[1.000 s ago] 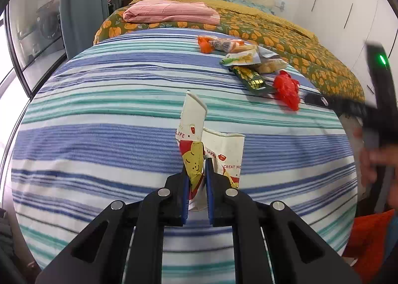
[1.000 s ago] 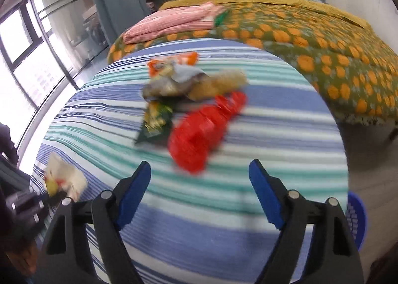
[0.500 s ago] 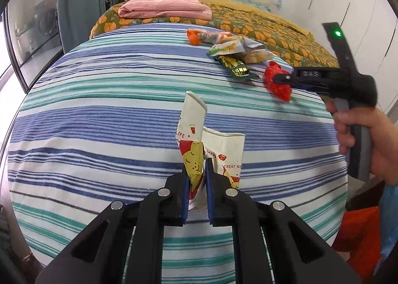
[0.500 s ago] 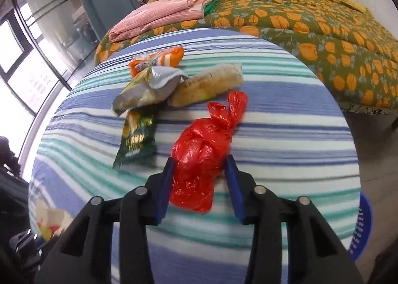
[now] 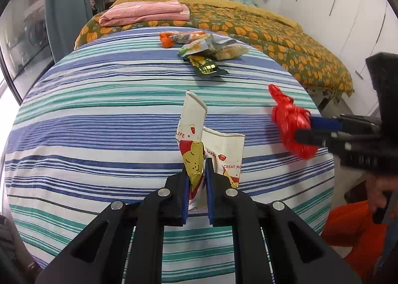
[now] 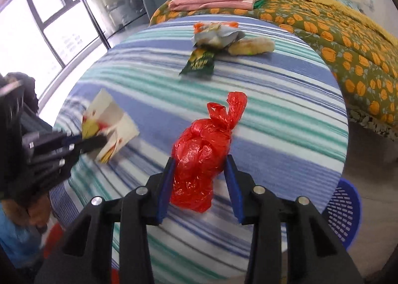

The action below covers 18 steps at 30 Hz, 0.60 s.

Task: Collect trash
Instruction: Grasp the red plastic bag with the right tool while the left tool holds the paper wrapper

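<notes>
Red plastic bag [image 6: 202,153] sits squeezed between the right tongs [image 6: 200,182]; left tongs [image 5: 197,184] pinch a squashed paper cup [image 5: 199,144] above the striped table [image 5: 99,114].

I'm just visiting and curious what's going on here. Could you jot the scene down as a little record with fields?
Setting: bedroom, round table with striped cloth beside a bed
Left gripper: shut on a crushed paper cup
Right gripper: shut on a knotted red plastic bag
Left on the table: a pile of snack wrappers at the far side
Bin: blue basket on the floor beside the table
On the bed: folded pink cloth
</notes>
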Each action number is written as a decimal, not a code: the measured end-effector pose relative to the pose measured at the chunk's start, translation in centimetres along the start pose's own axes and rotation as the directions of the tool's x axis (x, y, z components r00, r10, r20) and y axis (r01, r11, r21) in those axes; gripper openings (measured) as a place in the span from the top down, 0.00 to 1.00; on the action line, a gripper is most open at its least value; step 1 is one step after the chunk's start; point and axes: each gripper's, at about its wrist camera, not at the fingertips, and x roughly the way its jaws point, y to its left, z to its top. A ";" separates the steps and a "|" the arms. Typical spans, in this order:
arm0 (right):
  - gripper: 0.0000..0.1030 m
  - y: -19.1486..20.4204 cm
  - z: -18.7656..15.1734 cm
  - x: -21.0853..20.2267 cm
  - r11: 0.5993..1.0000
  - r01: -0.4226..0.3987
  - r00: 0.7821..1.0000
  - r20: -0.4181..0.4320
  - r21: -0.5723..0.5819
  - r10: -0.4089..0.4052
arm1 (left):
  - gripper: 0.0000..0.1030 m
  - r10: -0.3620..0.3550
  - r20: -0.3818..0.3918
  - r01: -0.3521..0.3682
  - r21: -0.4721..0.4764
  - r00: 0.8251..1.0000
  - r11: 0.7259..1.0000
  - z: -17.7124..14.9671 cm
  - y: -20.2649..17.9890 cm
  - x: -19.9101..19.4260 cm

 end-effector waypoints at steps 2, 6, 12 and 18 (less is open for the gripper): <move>0.62 0.4 -0.6 0.3 1.000 0.023 1.000 -0.007 -0.017 -0.023 | 0.90 0.011 0.000 -0.011 0.009 1.000 1.000 0.0 -0.4 0.0; 0.62 0.7 -0.9 0.9 0.999 0.045 0.999 -0.011 -0.030 -0.045 | 0.90 0.040 0.008 -0.040 0.023 0.999 0.999 0.2 -1.0 -0.3; 0.57 0.9 -0.8 1.2 0.998 0.062 0.998 -0.011 -0.025 -0.063 | 0.90 0.073 0.019 -0.074 0.041 0.997 0.996 0.5 -1.2 -0.6; 0.46 0.8 -0.7 2.0 0.998 0.068 0.997 -0.030 0.009 -0.067 | 0.90 0.098 0.019 -0.099 0.051 0.995 0.994 0.5 -1.1 -0.6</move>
